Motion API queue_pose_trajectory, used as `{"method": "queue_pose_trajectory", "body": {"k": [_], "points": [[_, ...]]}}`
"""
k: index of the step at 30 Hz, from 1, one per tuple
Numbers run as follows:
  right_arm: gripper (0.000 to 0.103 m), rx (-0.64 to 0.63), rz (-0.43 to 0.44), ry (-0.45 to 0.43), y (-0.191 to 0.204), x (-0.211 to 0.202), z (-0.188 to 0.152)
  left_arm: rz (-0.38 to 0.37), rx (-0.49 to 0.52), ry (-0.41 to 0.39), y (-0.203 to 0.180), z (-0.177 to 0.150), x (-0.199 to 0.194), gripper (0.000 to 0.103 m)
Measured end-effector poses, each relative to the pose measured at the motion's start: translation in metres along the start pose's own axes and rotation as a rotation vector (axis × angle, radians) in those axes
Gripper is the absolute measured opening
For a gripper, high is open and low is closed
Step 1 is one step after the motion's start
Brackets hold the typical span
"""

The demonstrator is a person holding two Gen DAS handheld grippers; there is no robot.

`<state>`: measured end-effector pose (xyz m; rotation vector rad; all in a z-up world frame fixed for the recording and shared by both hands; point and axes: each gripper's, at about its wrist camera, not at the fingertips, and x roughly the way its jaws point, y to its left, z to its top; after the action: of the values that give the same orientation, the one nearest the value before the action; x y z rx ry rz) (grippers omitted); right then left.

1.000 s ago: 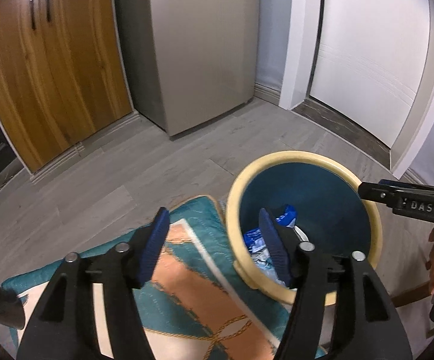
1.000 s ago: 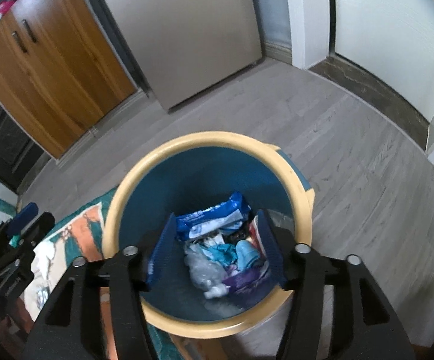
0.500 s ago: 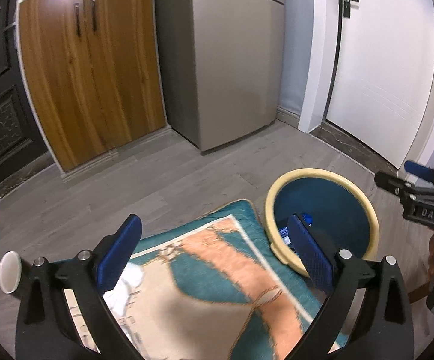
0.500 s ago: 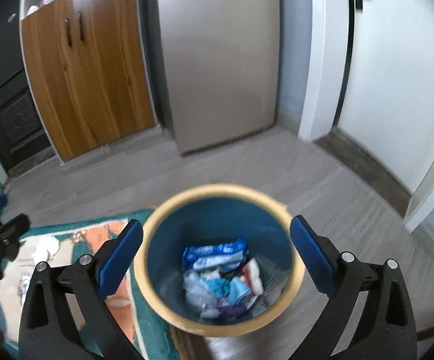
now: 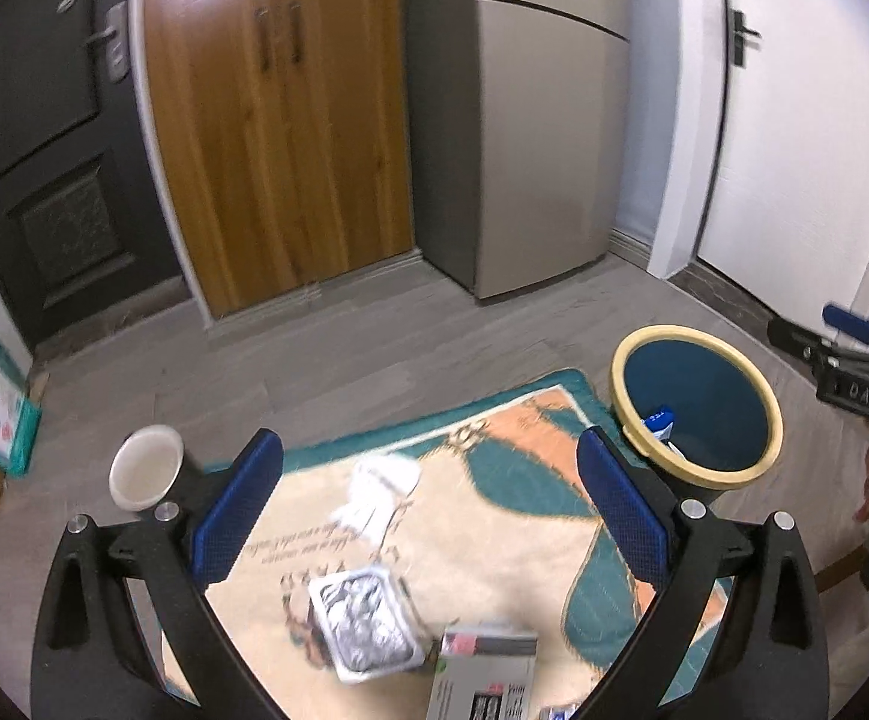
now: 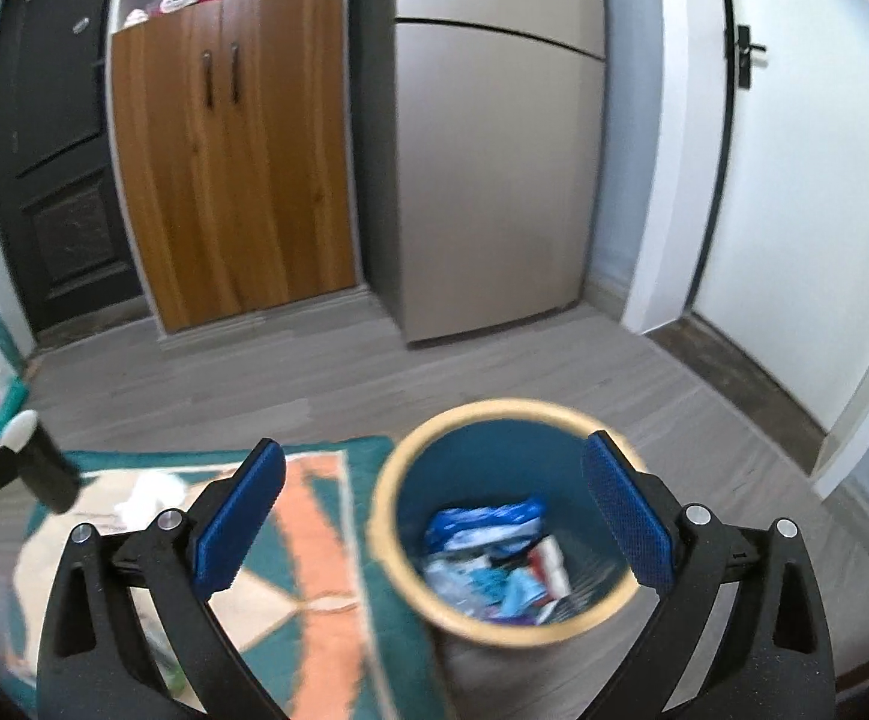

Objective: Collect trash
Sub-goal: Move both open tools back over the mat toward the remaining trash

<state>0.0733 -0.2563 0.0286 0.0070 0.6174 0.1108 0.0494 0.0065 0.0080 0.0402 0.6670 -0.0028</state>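
Both blue-padded fingers [image 5: 236, 507] of your left gripper [image 5: 428, 510] stand spread as wide as they go, having just been opening, with nothing between them. From the left wrist you look down on a teal, peach and cream patterned rug [image 5: 494, 516]; on it lie a crumpled white tissue [image 5: 380, 495], a square foil-lidded plastic tray [image 5: 365, 624] and a grey printed carton [image 5: 482, 675] at the lower edge, the tray and carton just beside each other. A white paper cup [image 5: 146, 468] sits on the grey wooden floor [image 5: 344, 360] just off the rug's left corner. At the rug's right corner stands the round dark-blue trash bin with a cream rim [image 5: 695, 405], a blue wrapper showing inside. Your right gripper [image 5: 854, 360] enters from the right edge, apart from the bin. From the right wrist, your right gripper [image 6: 434, 516] is likewise fully spread and empty, its jaws just opened, its fingers [image 6: 629, 516] framing the same bin [image 6: 506, 522], blurred. Blue, white and purple wrappers and packets [image 6: 494, 558] lie in its bottom. To the left are the rug [image 6: 314, 546], the tissue [image 6: 149, 492] and the cup [image 6: 20, 429], partly hidden by your left gripper's dark frame.
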Motion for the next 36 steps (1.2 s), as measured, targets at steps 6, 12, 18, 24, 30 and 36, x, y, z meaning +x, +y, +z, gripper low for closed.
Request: {"method": "queue_pose_trajectory", "body": {"k": [6, 12, 18, 24, 30, 36], "points": [[0.098, -0.044, 0.058, 0.067, 0.035, -0.003, -0.016, 0.050, -0.033, 0.034, 0.027, -0.021, -0.009, 0.097], [0.098, -0.050, 0.119, 0.140, 0.060, 0.001, -0.034, 0.104, -0.032, 0.095, 0.044, -0.052, -0.005, 0.097], [0.098, -0.102, 0.187, 0.222, 0.091, 0.008, -0.059, 0.149, 0.043, 0.176, 0.057, -0.082, 0.006, 0.097], [0.098, -0.061, 0.243, 0.343, 0.115, 0.020, -0.090, 0.165, 0.057, 0.245, 0.069, -0.100, 0.017, 0.097], [0.098, -0.090, 0.270, 0.428, 0.146, 0.028, -0.114, 0.180, -0.077, 0.249, 0.095, -0.099, 0.019, 0.097], [0.098, -0.083, 0.287, 0.516, 0.188, 0.042, -0.136, 0.193, -0.120, 0.229, 0.113, -0.097, 0.015, 0.097]]}}
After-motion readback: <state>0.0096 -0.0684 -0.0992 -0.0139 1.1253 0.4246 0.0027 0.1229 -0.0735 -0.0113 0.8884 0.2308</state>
